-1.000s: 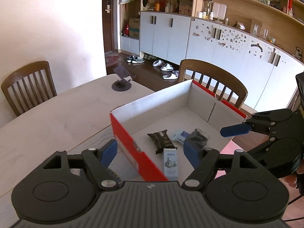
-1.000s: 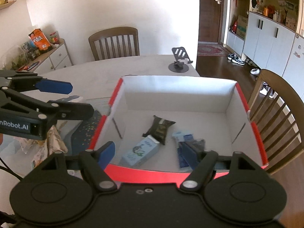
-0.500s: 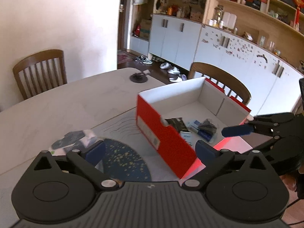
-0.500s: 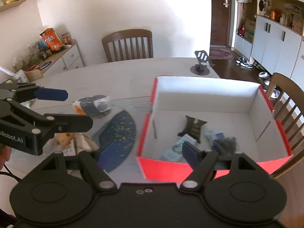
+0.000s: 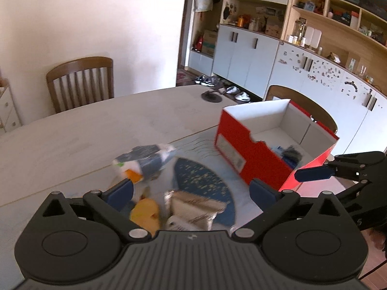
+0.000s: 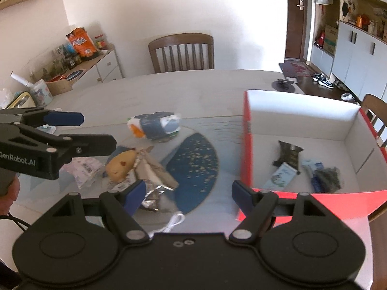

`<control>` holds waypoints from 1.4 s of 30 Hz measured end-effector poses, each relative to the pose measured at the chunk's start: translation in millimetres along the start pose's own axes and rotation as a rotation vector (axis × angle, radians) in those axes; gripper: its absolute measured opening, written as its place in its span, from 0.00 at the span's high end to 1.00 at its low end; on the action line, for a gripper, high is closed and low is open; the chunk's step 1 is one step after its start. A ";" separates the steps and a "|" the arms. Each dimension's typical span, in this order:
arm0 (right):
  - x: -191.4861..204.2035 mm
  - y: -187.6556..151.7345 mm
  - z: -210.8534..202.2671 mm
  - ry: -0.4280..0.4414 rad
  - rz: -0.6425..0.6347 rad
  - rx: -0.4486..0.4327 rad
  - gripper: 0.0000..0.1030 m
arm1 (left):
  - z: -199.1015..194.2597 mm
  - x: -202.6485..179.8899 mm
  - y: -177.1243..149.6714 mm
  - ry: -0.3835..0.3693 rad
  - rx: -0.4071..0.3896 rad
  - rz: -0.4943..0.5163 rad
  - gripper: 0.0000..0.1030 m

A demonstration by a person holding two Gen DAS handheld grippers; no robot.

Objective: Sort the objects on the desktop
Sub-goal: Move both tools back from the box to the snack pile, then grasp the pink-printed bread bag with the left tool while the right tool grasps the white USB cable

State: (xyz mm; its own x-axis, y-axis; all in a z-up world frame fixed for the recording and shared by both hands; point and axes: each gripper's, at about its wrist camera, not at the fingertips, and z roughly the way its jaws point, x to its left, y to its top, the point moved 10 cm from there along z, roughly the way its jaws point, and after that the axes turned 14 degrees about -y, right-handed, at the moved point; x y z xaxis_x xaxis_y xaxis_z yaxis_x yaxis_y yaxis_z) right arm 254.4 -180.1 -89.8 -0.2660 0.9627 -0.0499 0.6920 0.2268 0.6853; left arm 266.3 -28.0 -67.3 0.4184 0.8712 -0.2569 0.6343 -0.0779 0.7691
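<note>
The red cardboard box with a white inside [image 6: 304,125] stands open on the right part of the pale table [image 5: 79,140], and it already holds a dark patterned packet [image 6: 287,153], a pale blue carton [image 6: 278,176] and a dark crumpled bundle [image 6: 326,175]. A second ago both cameras looked straight down into that box; now it sits off to the right in both views and the loose pile to its left fills the middle. This suggests one drop-off is finished and both hands have swung back for the next item.

The left gripper [image 5: 191,191] has just been opening and its fingers now stand wide apart with nothing between them, above a yellow plush toy [image 6: 121,164] and crinkled silver foil packets [image 6: 154,176]. The right gripper [image 6: 186,195] also has its fingers spread and empty, over the dark blue speckled mat [image 6: 196,166]. Farther back lies a grey, white and orange soft package [image 6: 154,126], apart from the pile.

The box's tall near wall is the main edge to clear on the way back. The table behind the pile is bare, up to a black phone stand [image 6: 283,85] near its far edge. A white cord [image 6: 174,222] lies just under the right gripper and could snag.
</note>
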 end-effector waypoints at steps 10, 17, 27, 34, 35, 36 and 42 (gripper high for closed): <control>42.3 -12.8 9.7 -0.005 -0.019 0.004 0.24 | -27.7 49.4 -32.4 0.106 -0.020 -0.007 0.00; 57.9 -26.1 20.8 -0.028 -0.024 0.035 0.24 | -32.5 78.4 -50.8 0.145 -0.019 -0.027 0.00; 68.7 -47.7 37.3 -0.071 -0.052 0.062 0.25 | -26.2 104.8 -74.2 0.174 0.008 -0.040 0.00; 68.6 -65.1 56.6 -0.101 -0.059 0.107 0.25 | -19.2 120.5 -85.2 0.228 0.022 -0.015 0.00; 68.4 -66.5 59.4 -0.107 -0.062 0.109 0.25 | -17.2 121.8 -86.5 0.231 0.025 -0.006 0.00; 68.5 -68.0 62.4 -0.113 -0.065 0.111 0.25 | -15.1 123.8 -88.4 0.238 0.031 0.001 0.00; 68.0 -76.2 76.3 -0.142 -0.082 0.119 0.26 | -4.3 132.1 -100.1 0.247 0.059 0.009 0.00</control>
State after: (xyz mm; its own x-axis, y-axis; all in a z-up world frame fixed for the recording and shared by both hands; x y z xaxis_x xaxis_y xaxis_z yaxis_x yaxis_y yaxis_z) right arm 234.8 -120.6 -200.8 -0.2335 0.9495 -0.2096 0.7485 0.3131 0.5845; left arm 255.3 96.9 -175.7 0.2575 0.9617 -0.0941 0.6712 -0.1079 0.7334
